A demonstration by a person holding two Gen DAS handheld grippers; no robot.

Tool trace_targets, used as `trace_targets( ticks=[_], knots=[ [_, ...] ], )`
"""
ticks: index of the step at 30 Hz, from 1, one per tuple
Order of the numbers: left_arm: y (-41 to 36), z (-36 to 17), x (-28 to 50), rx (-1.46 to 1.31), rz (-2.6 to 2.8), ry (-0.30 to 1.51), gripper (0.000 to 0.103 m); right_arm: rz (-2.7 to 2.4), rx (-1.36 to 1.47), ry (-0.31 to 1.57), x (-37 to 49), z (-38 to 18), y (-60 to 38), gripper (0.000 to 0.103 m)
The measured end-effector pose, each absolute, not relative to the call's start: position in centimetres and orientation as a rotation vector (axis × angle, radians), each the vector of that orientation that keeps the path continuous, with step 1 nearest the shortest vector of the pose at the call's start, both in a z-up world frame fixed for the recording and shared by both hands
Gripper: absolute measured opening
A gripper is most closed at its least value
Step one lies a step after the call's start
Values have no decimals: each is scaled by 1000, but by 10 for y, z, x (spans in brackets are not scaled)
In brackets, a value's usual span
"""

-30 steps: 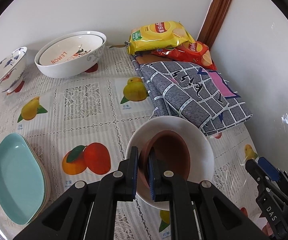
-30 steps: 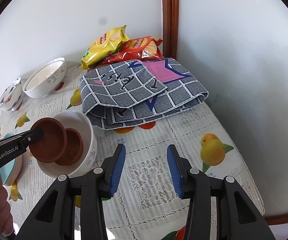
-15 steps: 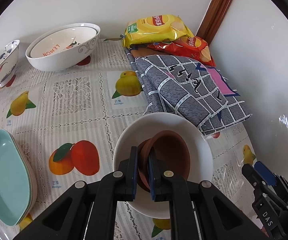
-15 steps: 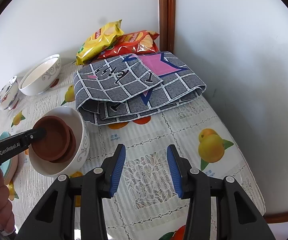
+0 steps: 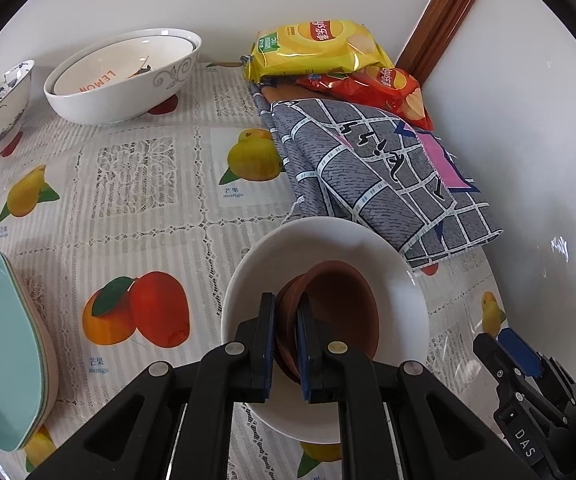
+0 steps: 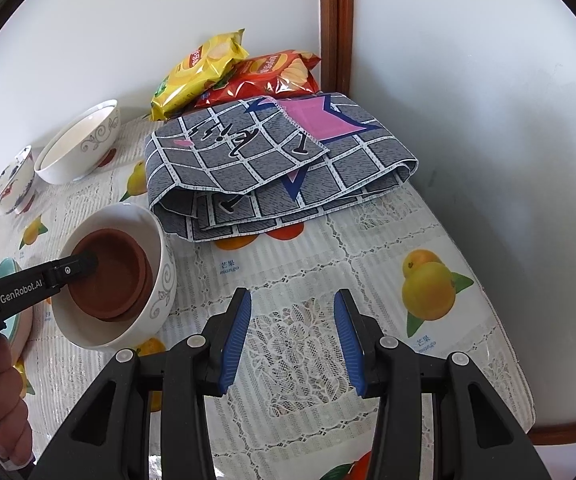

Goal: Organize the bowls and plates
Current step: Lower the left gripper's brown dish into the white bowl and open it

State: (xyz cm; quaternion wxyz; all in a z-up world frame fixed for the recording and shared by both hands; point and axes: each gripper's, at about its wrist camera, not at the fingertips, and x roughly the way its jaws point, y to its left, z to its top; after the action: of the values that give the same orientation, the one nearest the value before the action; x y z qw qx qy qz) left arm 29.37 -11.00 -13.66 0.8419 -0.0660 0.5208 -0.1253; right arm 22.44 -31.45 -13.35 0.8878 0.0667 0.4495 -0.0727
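Left gripper (image 5: 286,330) jaws clamped on brown clay saucer (image 5: 339,312) rim, apparently nested on another inside white bowl (image 5: 403,280); right gripper (image 6: 292,340) jaws apart, empty, above tabletop (image 6: 367,252).

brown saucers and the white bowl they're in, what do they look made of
Brown saucers: probably unglazed terracotta; matte, even reddish-brown, no shine. White bowl: likely glazed ceramic or porcelain; smooth glossy wall with a printed grey scroll. Hard plastic cannot be ruled out for either.
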Motion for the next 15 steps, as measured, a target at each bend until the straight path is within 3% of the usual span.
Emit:
trace_targets(
  ticks=[5, 9, 15],
  knots=[
    [-110, -134, 294, -123, -271, 1107, 11, -140, 135, 938, 227, -134, -309, 43],
    [-110, -128, 290, -102, -286, 1083, 23, -130, 129, 936, 228, -131, -304, 43],
    [-107, -113, 284, -78, -281, 1036, 23, -111, 137, 922, 229, -127, -298, 43]
  ],
)
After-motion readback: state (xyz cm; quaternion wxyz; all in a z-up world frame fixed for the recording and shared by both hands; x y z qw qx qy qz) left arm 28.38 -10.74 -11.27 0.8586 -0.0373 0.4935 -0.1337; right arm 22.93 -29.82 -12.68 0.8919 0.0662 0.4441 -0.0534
